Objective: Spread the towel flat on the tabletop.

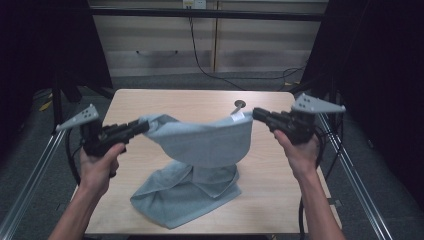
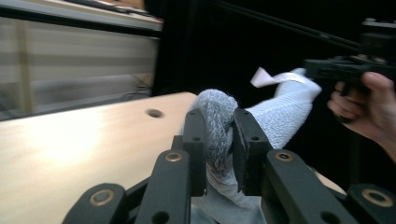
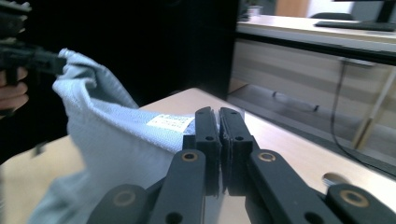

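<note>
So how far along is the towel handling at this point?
Done: both corners are gripped, the left gripper and right gripper each shut on the grey towel. In hand: its top edge hangs lifted between them. Left: the lower part is bunched on the table, so any folding looks not yet begun.

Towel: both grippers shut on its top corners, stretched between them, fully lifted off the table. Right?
Not fully lifted. In the high view the towel hangs between the left gripper and right gripper, but its lower part lies bunched on the table. The rest holds.
</note>
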`<move>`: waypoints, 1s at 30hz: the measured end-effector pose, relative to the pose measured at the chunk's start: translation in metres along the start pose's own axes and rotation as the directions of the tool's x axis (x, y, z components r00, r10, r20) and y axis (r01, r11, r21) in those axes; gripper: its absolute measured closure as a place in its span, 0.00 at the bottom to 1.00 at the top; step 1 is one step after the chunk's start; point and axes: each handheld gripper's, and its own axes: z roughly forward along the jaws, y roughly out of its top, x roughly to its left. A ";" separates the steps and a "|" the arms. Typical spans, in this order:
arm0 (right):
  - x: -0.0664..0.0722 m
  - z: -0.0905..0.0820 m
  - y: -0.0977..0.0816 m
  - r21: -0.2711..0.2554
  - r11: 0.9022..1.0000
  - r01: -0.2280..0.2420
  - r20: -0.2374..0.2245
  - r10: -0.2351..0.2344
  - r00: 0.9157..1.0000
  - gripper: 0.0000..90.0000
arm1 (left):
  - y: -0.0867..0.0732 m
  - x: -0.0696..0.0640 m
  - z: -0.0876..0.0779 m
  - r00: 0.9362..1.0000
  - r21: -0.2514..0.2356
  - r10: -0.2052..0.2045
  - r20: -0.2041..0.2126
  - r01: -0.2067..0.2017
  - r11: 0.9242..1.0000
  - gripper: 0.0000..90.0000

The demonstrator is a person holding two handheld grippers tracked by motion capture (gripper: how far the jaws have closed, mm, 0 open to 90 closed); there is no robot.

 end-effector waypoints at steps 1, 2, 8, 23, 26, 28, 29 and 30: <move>0.000 0.000 0.000 0.000 1.000 0.000 0.000 0.000 1.000 0.97 | 0.006 0.011 0.009 1.000 0.005 -0.021 -0.018 0.021 1.000 0.86; -0.015 0.021 0.009 0.015 1.000 -0.016 0.052 0.015 0.999 0.97 | 0.012 0.021 0.018 0.998 0.001 -0.043 -0.039 0.043 0.999 0.85; -0.051 0.076 0.007 0.101 0.990 -0.094 0.185 0.074 0.980 0.75 | 0.018 0.075 0.053 0.975 0.026 -0.120 -0.187 0.127 0.992 0.56; 0.032 0.066 -0.106 0.325 0.942 -0.079 -0.119 0.124 0.985 0.73 | -0.076 0.035 0.006 0.999 0.218 0.002 -0.048 0.009 0.976 0.55; 0.050 0.064 -0.137 0.347 0.932 -0.103 -0.159 0.167 0.973 0.74 | -0.098 0.020 0.004 1.000 0.251 -0.007 0.007 0.005 0.968 0.51; 0.055 0.065 -0.146 0.359 0.928 -0.097 -0.170 0.167 0.971 0.74 | -0.111 0.010 0.006 0.999 0.295 0.016 0.036 -0.026 0.955 0.47; 0.066 0.066 -0.160 0.384 0.918 -0.102 -0.198 0.190 0.962 0.69 | -0.117 0.006 0.007 0.998 0.318 0.028 0.057 -0.044 0.947 0.42; 0.072 0.067 -0.166 0.405 0.910 -0.092 -0.209 0.190 0.959 0.66 | -0.129 0.001 0.011 0.997 0.337 0.029 0.077 -0.053 0.940 0.38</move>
